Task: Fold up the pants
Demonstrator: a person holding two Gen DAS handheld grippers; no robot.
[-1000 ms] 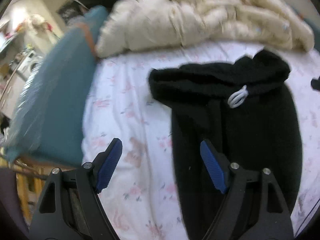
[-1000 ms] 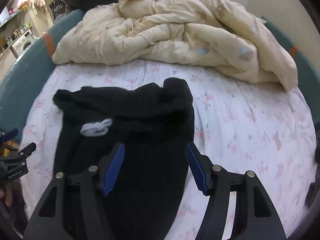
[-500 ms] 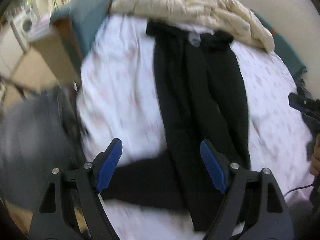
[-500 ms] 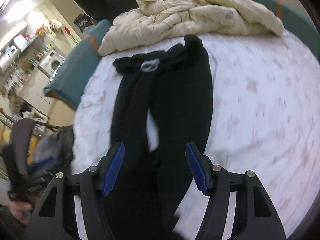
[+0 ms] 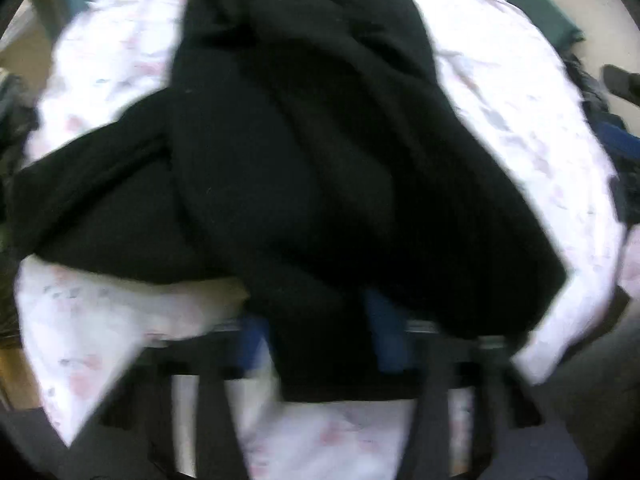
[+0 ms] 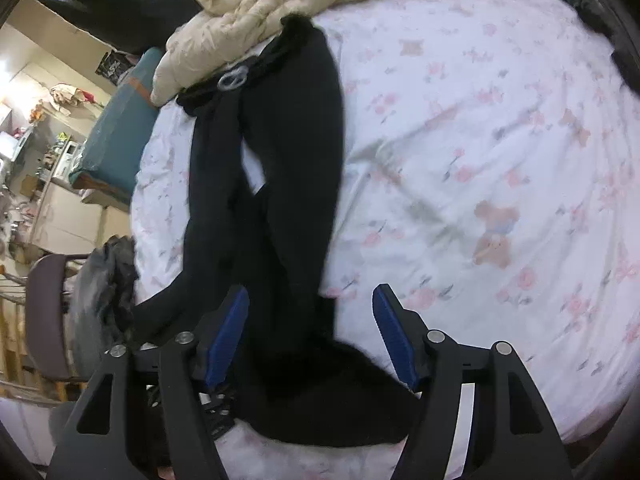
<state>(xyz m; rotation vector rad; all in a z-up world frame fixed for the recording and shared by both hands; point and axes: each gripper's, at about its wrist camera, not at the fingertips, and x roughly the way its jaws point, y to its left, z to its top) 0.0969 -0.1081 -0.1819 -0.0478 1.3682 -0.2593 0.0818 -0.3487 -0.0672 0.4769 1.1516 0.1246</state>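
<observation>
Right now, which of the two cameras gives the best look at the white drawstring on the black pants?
The right wrist view. There the white drawstring sits looped at the waistband of the black pants, next to the cream comforter, fairly sharp. The left wrist view is blurred and close on the pants legs; the waistband is cut off at the top, so no drawstring shows.

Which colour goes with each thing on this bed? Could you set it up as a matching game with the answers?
Things:
1. pants
2. quilt
3. bed sheet
4. pads of the right tool

Colours:
A. white with pink flowers
B. blue
C. black
D. cream

Pairs: 1-C, 2-D, 3-A, 4-B
</observation>
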